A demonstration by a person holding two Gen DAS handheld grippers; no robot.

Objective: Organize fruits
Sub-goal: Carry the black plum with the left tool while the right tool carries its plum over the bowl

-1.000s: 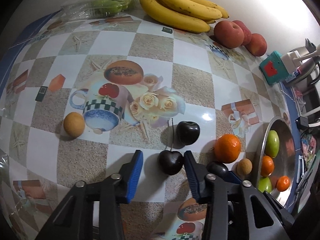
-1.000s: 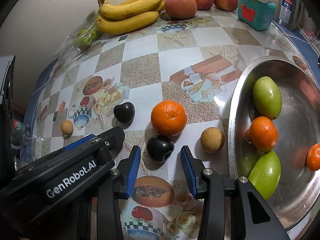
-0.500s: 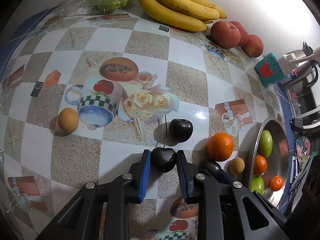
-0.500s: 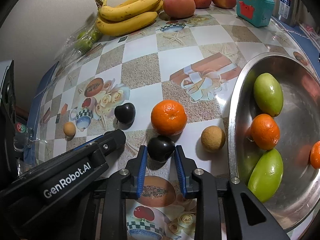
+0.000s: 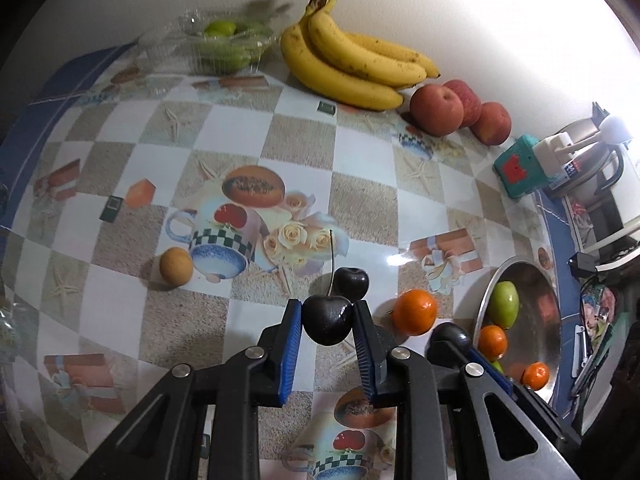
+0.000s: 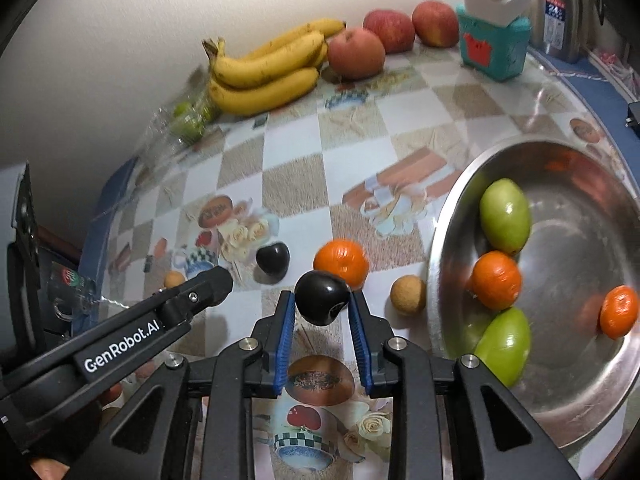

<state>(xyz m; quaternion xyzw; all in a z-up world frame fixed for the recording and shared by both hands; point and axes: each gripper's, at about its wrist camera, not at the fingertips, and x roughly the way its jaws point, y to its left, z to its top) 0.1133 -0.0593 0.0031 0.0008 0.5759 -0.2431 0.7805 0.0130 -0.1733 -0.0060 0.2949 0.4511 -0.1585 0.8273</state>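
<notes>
My left gripper (image 5: 327,322) is shut on a dark cherry (image 5: 327,325) with a long stem, lifted off the table. My right gripper (image 6: 321,307) is shut on another dark cherry (image 6: 321,298), also raised. A third cherry (image 5: 350,282) (image 6: 273,258) lies on the patterned tablecloth just beyond. An orange (image 5: 414,312) (image 6: 341,261) and a small tan round fruit (image 6: 407,294) sit beside the steel bowl (image 6: 452,208) (image 5: 554,344), which holds green fruits and small oranges. A second tan fruit (image 5: 175,265) rests at the left.
Along the back wall are bananas (image 5: 352,64), red apples (image 5: 438,109) and a clear box of green fruit (image 5: 224,46). A teal box (image 6: 494,46) and a kettle stand at the right. The left gripper's body (image 6: 120,340) crosses the right wrist view's lower left.
Both grippers closed on their cherries and lifted them off the table. The table now looks farther away in both views.
</notes>
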